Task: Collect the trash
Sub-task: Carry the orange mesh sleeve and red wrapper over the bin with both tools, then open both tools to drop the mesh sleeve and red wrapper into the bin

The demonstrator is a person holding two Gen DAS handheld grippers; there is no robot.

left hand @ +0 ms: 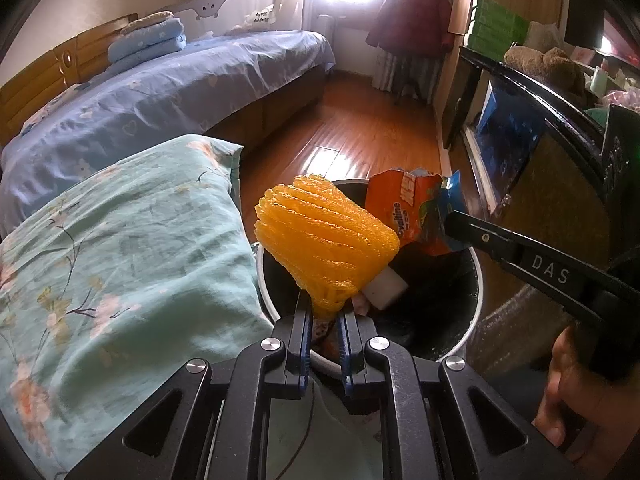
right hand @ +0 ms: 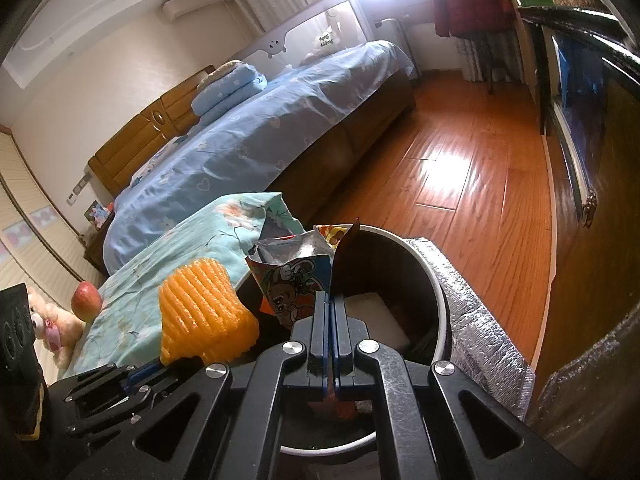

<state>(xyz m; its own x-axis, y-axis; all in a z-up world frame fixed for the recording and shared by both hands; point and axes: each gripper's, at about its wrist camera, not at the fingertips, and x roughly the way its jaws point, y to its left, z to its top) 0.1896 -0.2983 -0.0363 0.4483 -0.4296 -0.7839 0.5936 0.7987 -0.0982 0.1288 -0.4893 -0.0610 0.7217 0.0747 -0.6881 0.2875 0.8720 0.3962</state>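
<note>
Legible text is limited. In the left wrist view, the orange snack wrapper (left hand: 404,210) bears the brand "Ovaltine" in white lettering on a dark oval at its lower left; further yellow print higher on the same wrapper is too distorted to read. The letters "D A S" stand in pale capitals on the black arm of the right hand-held gripper (left hand: 452,226), which is closed on that wrapper. The bed rail (left hand: 240,8) carries small dark script on its panel, appearing reversed and not decipherable. In the right wrist view, the wrapper (right hand: 290,280) shows a cartoon rabbit only, with no readable wording; the rail's script (right hand: 326,42) again cannot be made out.
</note>
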